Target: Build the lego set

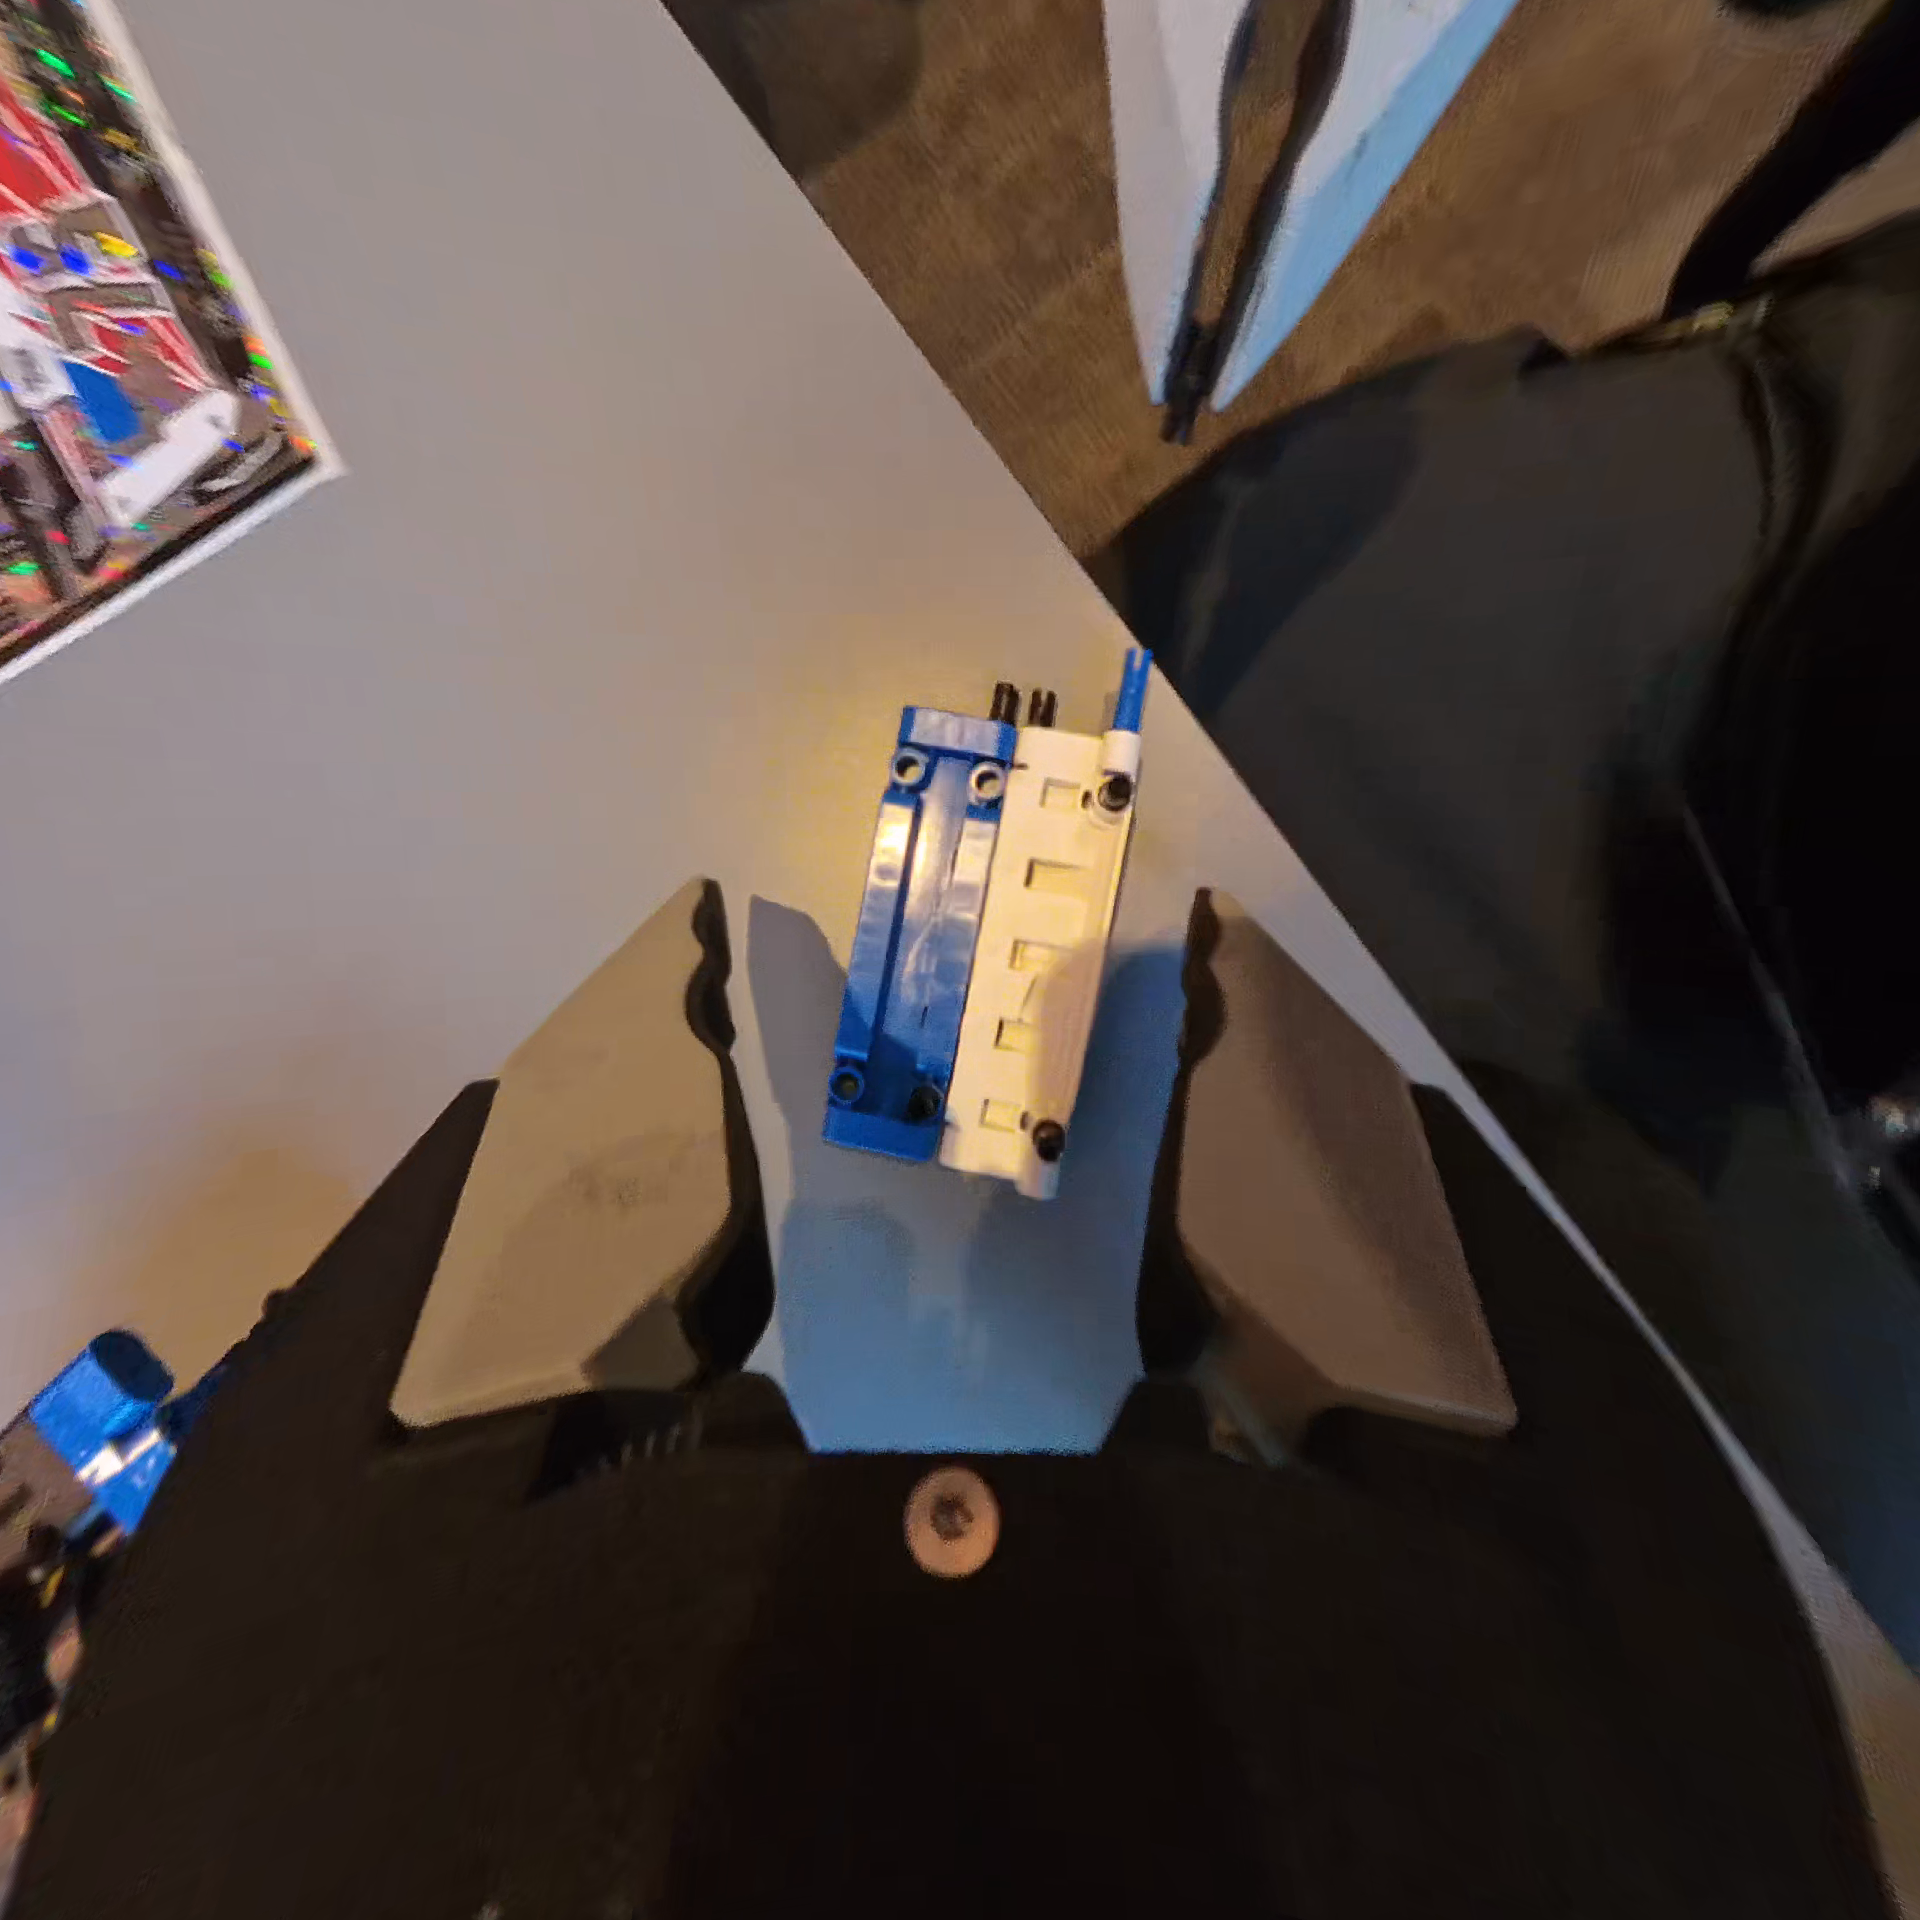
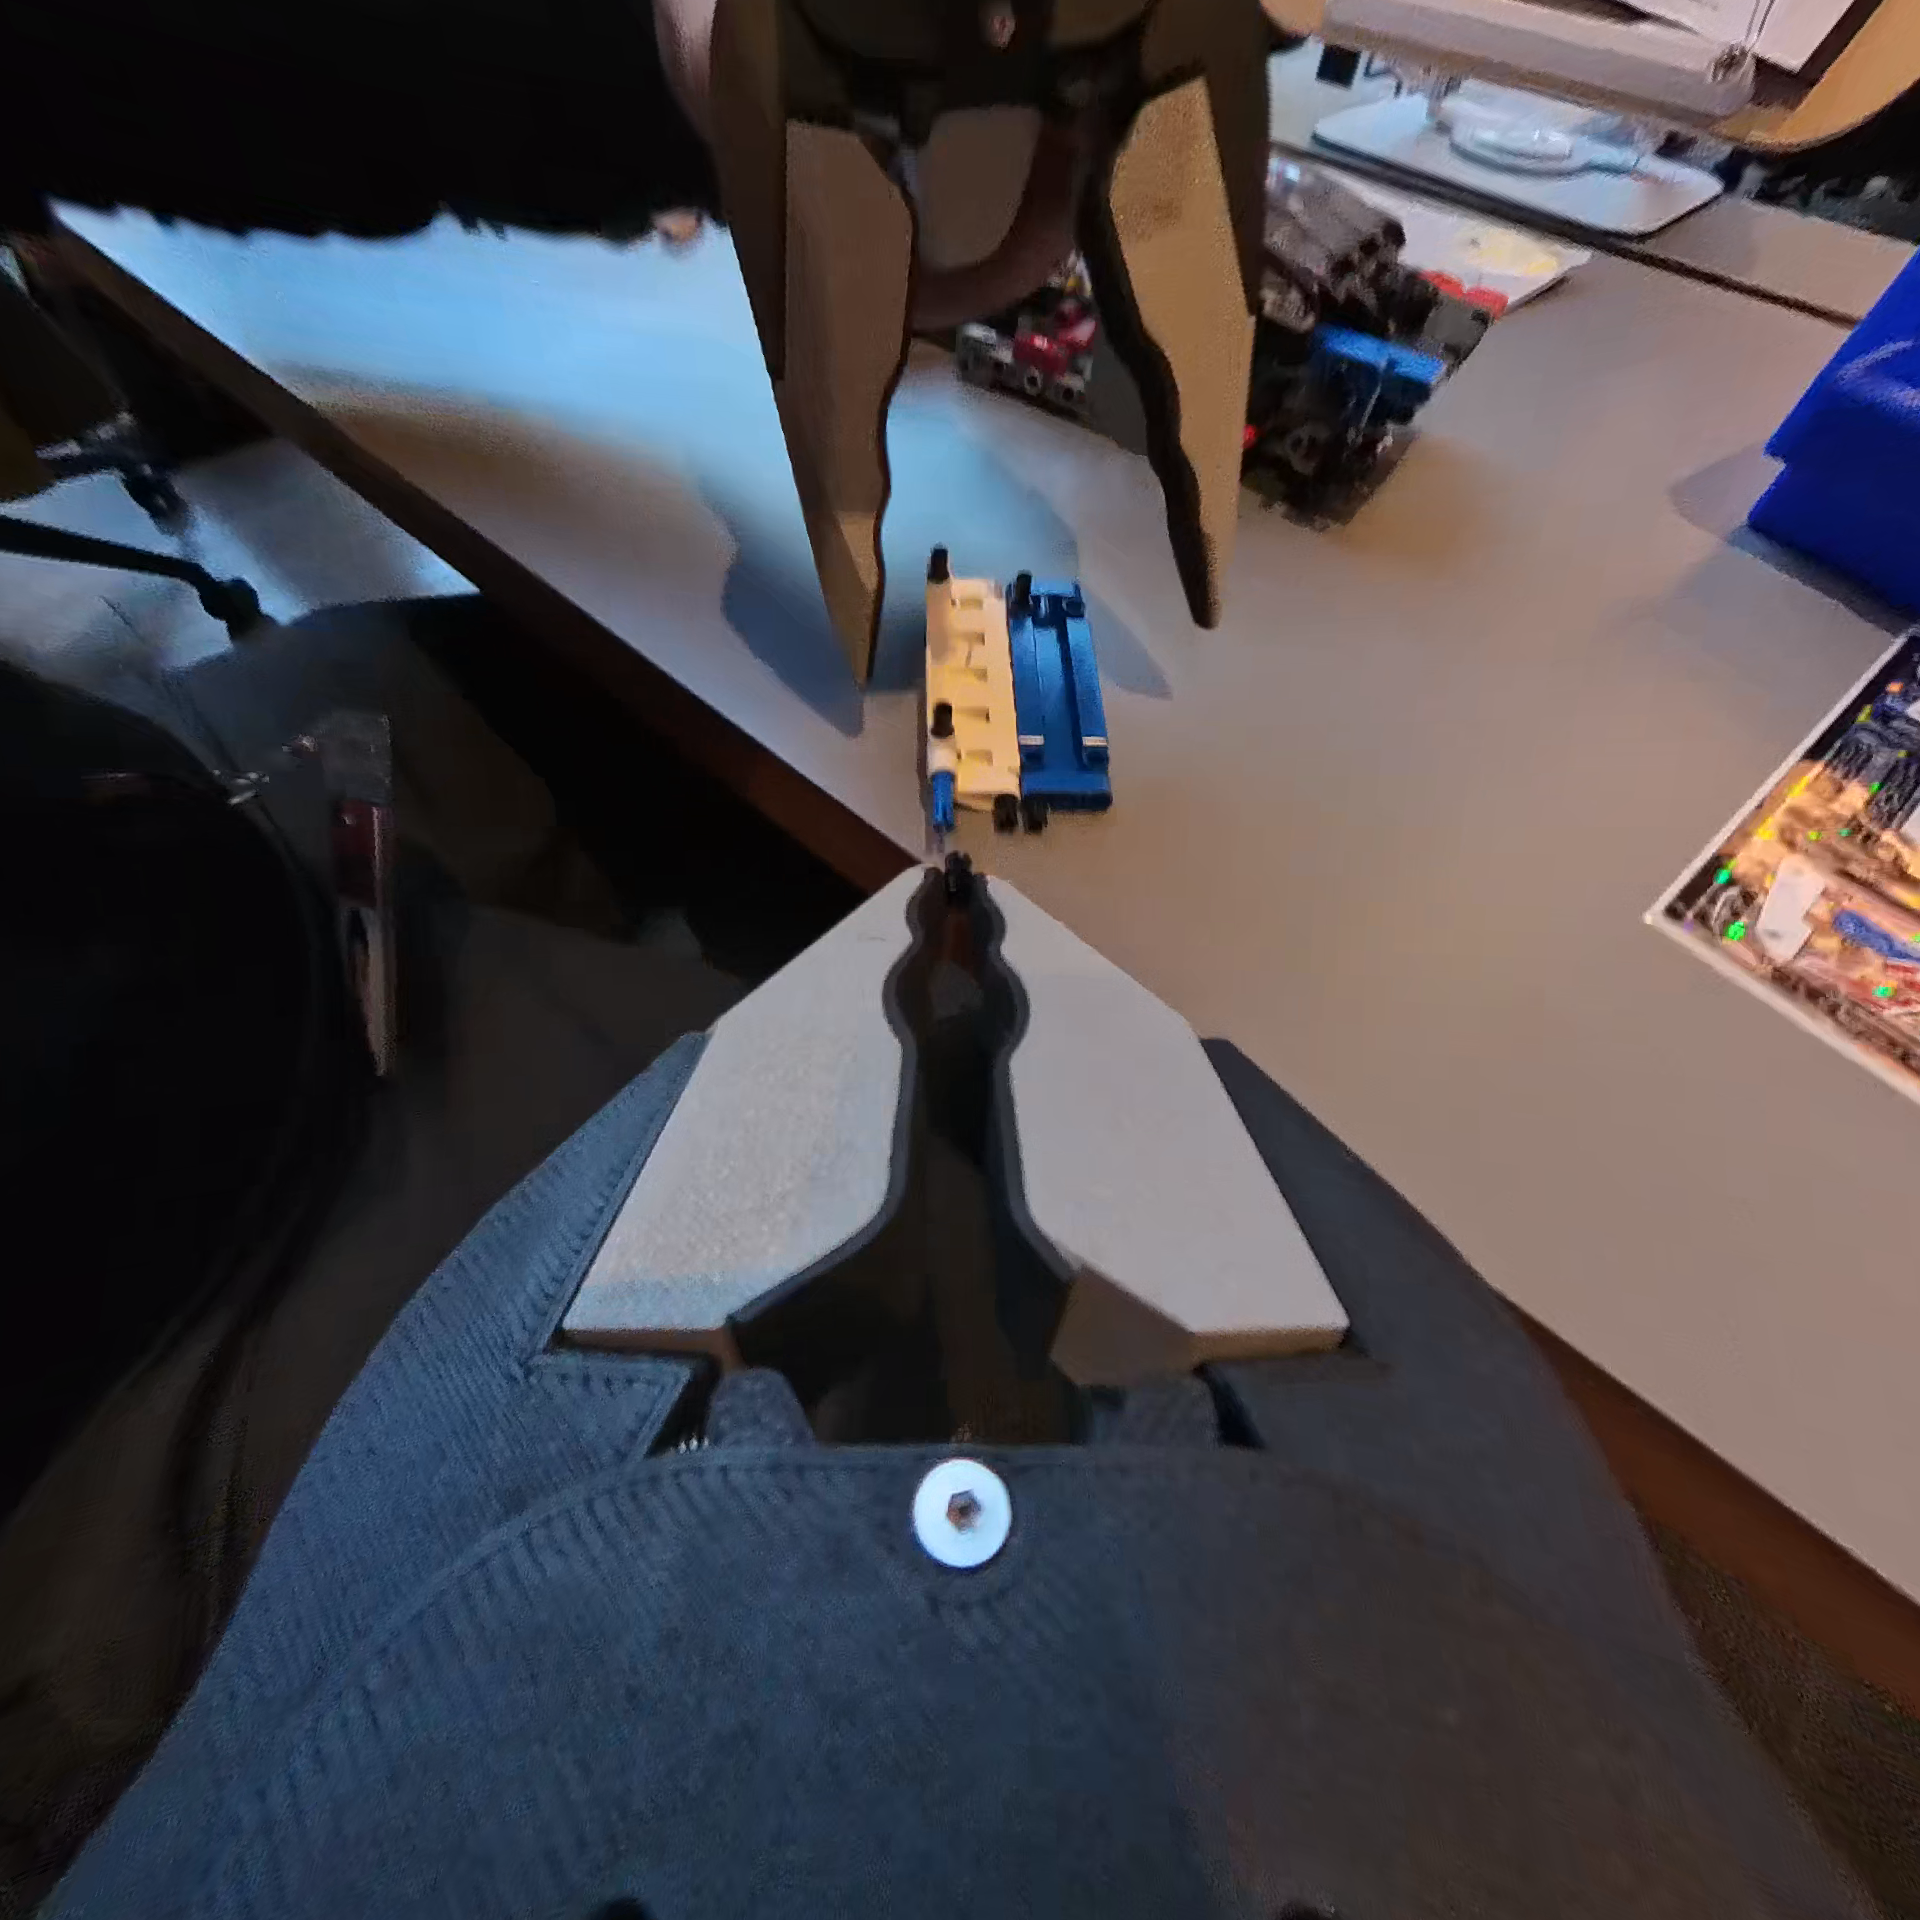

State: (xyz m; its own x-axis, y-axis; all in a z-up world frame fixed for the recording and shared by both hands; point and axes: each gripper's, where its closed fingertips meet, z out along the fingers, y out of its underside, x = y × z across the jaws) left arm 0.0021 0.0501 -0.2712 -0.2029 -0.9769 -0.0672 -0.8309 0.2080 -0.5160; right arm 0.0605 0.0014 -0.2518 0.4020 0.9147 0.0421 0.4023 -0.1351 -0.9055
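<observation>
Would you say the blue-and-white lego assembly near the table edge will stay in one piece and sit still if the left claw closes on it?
The blue-and-white lego assembly lies flat, so it should probably slide rather than roll. Black pins appear to join its halves, so it likely lifts as one stiff piece. It sits near the table edge, so a sideways nudge might push it off.

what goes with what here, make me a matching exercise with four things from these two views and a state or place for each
Things:
1. left gripper
2. right gripper
3. blue and white lego assembly
4. instruction booklet

States or places:
A. shut on a small black pin
B. flat on the table, away from the edge
C. open, straddling the assembly
D. lying near the table edge

Pairs: 1-C, 2-A, 3-D, 4-B
</observation>
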